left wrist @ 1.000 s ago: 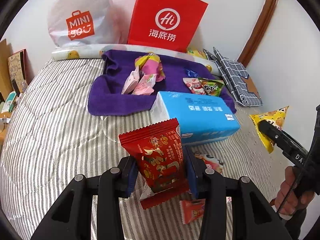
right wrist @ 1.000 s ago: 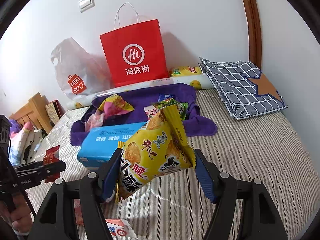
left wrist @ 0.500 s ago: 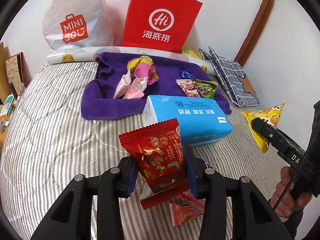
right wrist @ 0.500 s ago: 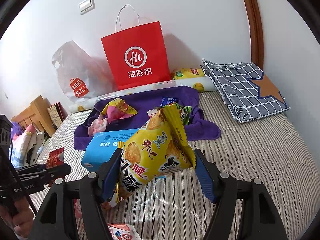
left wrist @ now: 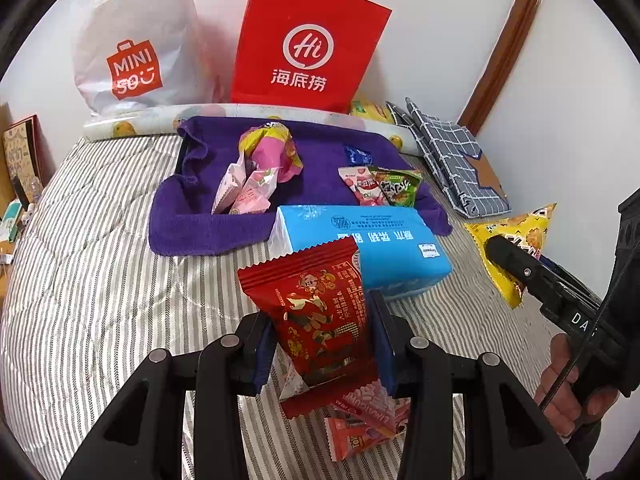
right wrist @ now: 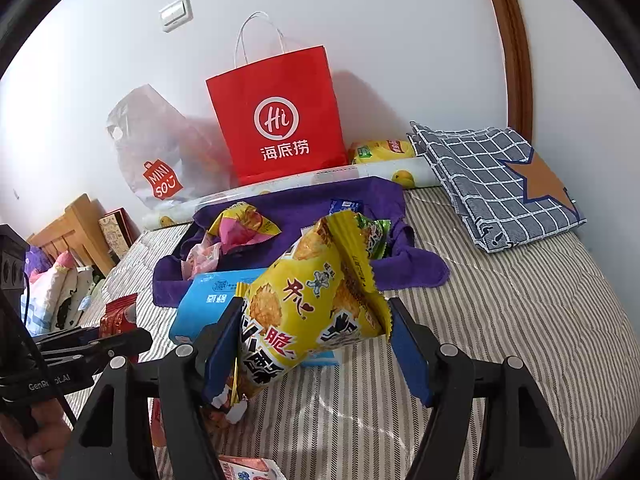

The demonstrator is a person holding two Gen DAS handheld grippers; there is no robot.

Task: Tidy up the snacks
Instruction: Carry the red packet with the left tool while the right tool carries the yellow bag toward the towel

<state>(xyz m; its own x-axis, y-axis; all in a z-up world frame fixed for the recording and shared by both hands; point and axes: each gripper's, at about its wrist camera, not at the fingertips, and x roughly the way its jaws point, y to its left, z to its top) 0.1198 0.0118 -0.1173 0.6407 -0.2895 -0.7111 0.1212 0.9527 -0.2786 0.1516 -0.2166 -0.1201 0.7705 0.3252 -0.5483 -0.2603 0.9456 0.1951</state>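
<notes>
Left gripper (left wrist: 323,344) clamps red packet (left wrist: 316,316); right gripper (right wrist: 316,344) clamps yellow packet (right wrist: 316,304). Bags: "MINISO" (left wrist: 132,44), "Hi" (left wrist: 308,44).

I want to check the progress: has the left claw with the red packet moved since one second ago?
Yes. The left claw has moved forward toward the blue tissue pack, which looks nearer.

Blue tissue box (left wrist: 360,252) sits btwn both tongs and the purple towel (left wrist: 192,224), blocking the straight path. Striped bed (left wrist: 100,272) open on the left; also open right, near the checked cloth (right wrist: 500,184). Loose packets (left wrist: 360,420) underneath.
</notes>
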